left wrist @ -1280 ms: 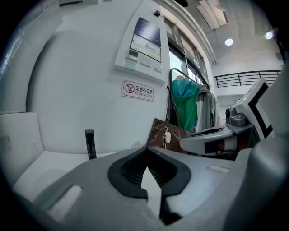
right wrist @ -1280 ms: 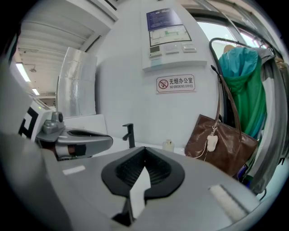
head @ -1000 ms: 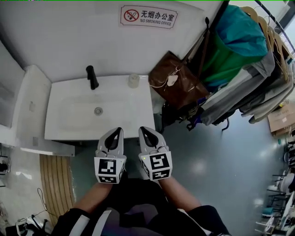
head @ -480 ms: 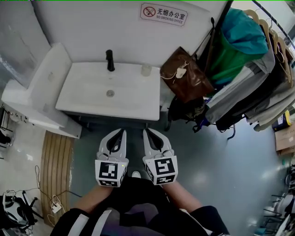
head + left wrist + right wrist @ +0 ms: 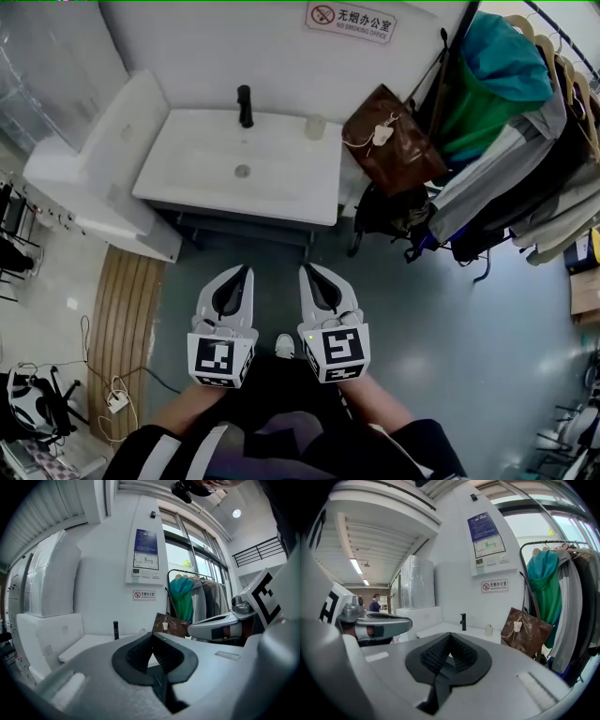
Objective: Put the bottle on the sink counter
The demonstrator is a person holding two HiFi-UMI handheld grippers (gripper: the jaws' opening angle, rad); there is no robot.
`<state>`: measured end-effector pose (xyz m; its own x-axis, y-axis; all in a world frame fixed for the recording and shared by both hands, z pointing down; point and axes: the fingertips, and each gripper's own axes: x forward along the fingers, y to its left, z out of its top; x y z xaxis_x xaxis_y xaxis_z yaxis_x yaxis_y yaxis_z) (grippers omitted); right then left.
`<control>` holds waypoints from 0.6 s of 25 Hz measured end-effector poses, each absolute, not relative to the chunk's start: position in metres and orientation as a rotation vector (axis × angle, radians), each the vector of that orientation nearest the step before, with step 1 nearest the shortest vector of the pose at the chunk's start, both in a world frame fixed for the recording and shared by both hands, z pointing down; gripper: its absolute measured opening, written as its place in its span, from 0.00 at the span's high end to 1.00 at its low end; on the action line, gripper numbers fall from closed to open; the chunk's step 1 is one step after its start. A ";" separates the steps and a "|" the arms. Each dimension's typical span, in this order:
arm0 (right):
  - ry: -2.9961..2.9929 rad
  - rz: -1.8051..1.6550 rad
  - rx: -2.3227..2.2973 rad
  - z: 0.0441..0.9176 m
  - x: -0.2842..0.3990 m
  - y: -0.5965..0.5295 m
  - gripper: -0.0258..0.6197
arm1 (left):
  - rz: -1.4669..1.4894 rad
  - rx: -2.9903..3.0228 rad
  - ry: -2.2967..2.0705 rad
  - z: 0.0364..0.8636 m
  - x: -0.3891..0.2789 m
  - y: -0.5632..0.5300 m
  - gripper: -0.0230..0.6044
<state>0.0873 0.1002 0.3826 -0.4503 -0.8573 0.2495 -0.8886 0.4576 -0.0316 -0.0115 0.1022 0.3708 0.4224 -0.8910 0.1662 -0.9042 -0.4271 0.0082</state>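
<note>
L gripper (image 5: 246, 271) & R gripper (image 5: 303, 271) shut, empty (floor (image 5: 272, 259) separates them from sink counter (image 5: 305, 183) edge).

A red-and-white no-smoking sign (image 5: 350, 20) is fixed high on the white wall. Below it, to the right, a brown bag (image 5: 394, 141) is hung just beside a row of hanging clothes (image 5: 511, 178), of which a teal garment (image 5: 511, 61) is the uppermost. A black tap (image 5: 245, 105) is seen upright near the wall. A wooden slatted mat (image 5: 127, 319) is laid on the grey floor (image 5: 450, 328), and white cables (image 5: 111, 401) are seen near its lower end.
</note>
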 end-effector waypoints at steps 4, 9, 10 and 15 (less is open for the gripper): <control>-2.485 0.245 1.541 0.388 0.083 0.117 0.96 | 0.211 2.580 -1.605 0.376 -0.019 0.117 0.96; -2.443 0.263 1.542 0.402 0.067 0.136 0.96 | 0.217 2.610 -1.586 0.382 -0.032 0.127 0.96; -2.432 0.263 1.539 0.406 0.063 0.138 0.96 | 0.222 2.613 -1.582 0.383 -0.036 0.128 0.96; -2.403 0.286 1.556 0.413 0.046 0.140 0.96 | 0.236 2.614 -1.568 0.388 -0.056 0.131 0.96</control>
